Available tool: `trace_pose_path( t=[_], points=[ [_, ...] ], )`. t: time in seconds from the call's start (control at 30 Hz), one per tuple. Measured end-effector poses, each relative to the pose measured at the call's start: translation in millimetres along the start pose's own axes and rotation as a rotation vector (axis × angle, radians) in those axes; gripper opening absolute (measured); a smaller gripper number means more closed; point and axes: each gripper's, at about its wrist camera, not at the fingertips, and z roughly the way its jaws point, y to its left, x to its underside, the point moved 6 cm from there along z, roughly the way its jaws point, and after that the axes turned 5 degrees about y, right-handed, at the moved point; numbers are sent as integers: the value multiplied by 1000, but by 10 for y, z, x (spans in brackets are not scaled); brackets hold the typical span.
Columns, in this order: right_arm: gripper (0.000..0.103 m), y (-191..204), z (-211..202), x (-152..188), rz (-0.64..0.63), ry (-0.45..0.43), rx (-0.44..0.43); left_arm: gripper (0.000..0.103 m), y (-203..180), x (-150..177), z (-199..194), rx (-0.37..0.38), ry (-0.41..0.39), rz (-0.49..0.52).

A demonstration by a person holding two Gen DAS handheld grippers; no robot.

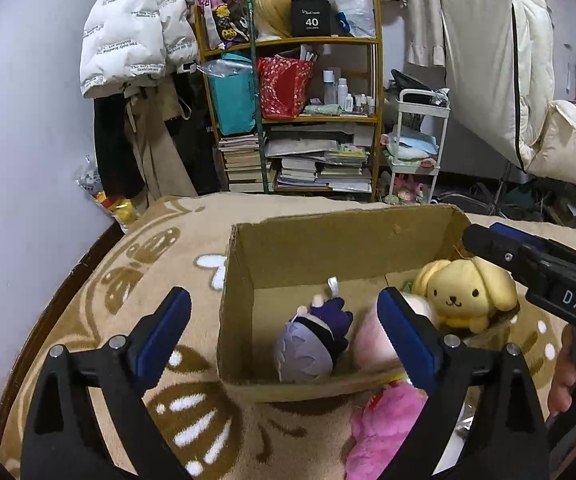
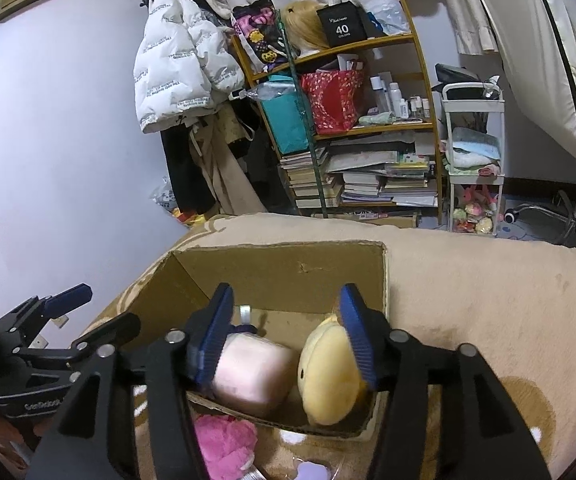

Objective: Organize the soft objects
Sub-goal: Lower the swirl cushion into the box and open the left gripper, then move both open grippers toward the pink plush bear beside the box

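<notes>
Plush dog point(image 2: 329, 368) between open right gripper point(image 2: 288, 340)

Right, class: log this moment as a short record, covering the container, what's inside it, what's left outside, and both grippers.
container: open cardboard box on beige blanket
inside: yellow dog plush, pale pink plush, purple-clad doll
outside: bright pink plush at the box's near wall
left gripper: open, empty
right gripper: open, above box

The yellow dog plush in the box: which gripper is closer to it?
Right. The right gripper hangs just above the yellow dog plush, jaws open. The left gripper is off to its left, over the purple doll and the box's left wall.
</notes>
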Motion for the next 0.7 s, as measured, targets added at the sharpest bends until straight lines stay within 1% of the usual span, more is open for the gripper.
trace_pose_path(
  t=[0.03, 0.1, 0.17, 0.23, 0.3, 0.33, 0.47, 0.6, 0.7],
  points=[
    [72, 5, -15, 4, 1, -6, -1, 94, 4, 10, -16, -1, 3, -1],
    [76, 9, -51, -7, -1, -15, -3, 96, 5, 23, -50, -10, 2, 4],
    [83, 37, -94, -16, -13, -23, 2, 99, 7, 38, -76, -16, 5, 10],
    [95, 48, -135, -30, -18, -35, 13, 99, 11, 64, -119, -11, 17, 11],
    [101, 69, -179, -34, -18, -48, 22, 99, 15, 84, -158, -8, 25, 7],
    [103, 75, -188, -38, -17, -48, 22, 99, 21, 96, -181, -7, 26, 5],
    [103, 91, -259, -21, -4, -39, 33, 99, 29, 174, -328, -22, 15, -7],
    [103, 110, -392, 33, -11, -37, 51, 99, 5, 254, -480, -16, 19, -2],
    [103, 159, -488, 64, -27, -26, 44, 99, 4, 313, -589, -12, 27, 2]
  ],
)
